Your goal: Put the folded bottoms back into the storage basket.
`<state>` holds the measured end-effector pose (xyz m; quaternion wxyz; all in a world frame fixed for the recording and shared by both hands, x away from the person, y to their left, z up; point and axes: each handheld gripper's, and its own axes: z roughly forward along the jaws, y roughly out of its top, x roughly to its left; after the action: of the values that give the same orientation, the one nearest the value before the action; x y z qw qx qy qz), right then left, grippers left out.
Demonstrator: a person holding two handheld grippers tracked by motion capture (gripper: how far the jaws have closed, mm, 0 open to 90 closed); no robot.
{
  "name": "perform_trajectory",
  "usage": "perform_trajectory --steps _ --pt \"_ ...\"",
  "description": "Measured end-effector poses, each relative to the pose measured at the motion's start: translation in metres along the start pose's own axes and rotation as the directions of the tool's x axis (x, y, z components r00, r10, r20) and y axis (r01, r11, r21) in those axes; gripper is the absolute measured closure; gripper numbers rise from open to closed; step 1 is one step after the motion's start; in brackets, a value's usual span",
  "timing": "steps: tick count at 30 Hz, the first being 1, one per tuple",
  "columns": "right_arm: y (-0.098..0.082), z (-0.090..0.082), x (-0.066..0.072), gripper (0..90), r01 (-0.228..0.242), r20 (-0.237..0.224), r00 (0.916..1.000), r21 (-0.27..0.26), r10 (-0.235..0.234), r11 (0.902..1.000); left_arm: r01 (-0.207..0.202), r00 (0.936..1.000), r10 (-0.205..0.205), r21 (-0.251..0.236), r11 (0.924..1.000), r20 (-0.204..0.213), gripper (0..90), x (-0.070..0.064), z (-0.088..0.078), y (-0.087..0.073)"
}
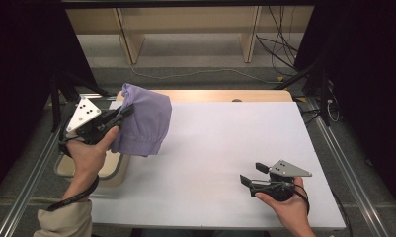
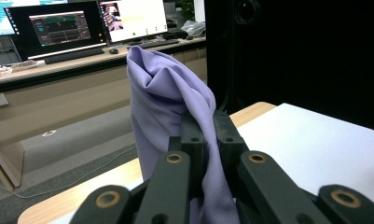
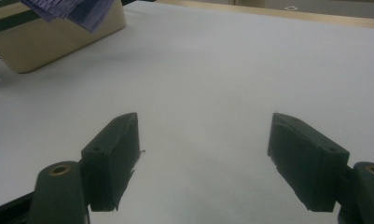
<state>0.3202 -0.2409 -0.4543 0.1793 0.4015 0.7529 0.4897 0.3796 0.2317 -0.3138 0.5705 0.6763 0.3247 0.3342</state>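
Nearest the camera in the high view, the right gripper (image 1: pixel 249 174) rests low over the white table (image 1: pixel 220 148) in the person's right hand (image 1: pixel 287 205). Its fingers (image 3: pixel 111 158) stand wide apart with nothing between them, just bare table surface seen in the right gripper view. Farther back on the left, the left gripper (image 1: pixel 127 111) is raised above the table's left edge in the left hand (image 1: pixel 89 153), its fingers (image 2: pixel 193 140) pinched nearly together on a fold of the purple cloth (image 1: pixel 143 121). That cloth hangs bunched from the fingers, clear of the table, its lower hem drooping just above a beige bin (image 1: pixel 109 168) that stands at the left edge of the table. What lies inside the bin I cannot tell.
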Motion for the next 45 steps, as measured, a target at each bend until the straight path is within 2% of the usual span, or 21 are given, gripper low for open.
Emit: perform_trajectory --steps 45 --pt "0.0 0.0 0.0 26.0 -0.002 -0.001 1.0 -0.002 0.002 1.0 0.014 0.9988 -0.016 -0.027 0.9995 -0.047 84.9 0.018 -0.015 0.007"
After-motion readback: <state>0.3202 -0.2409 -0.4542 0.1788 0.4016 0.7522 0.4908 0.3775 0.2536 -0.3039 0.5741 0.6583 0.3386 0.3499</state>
